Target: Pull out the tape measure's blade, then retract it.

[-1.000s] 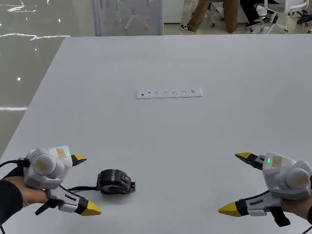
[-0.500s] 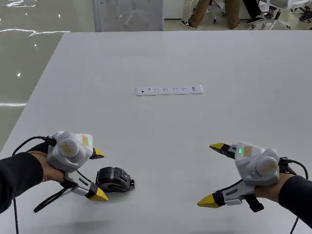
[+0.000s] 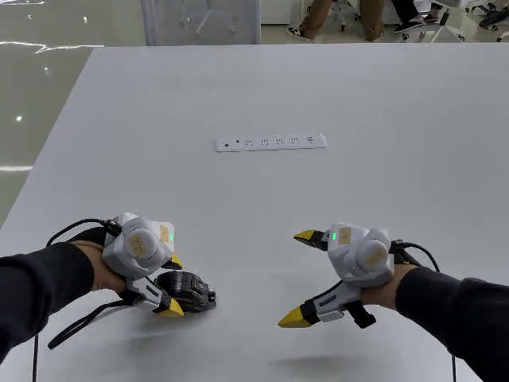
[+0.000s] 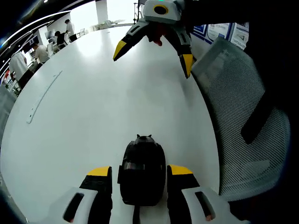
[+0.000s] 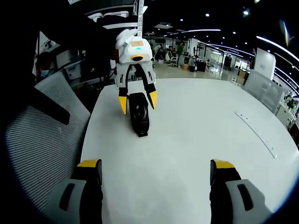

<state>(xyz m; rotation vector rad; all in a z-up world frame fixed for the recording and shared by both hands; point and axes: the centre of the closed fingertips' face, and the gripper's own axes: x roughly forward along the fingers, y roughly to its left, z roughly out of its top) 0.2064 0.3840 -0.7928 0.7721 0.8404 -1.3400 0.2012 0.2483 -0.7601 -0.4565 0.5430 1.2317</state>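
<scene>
Closing in, the left gripper point(image 3: 172, 286) is straddling the tape measure point(image 3: 193, 291), jaws narrowly parted, its nose facing the wide-open right gripper point(image 3: 298, 278).

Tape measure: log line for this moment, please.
tape measure: on table, blade retracted | left gripper: jaws astride it, contact unclear | right gripper: open, empty
</scene>
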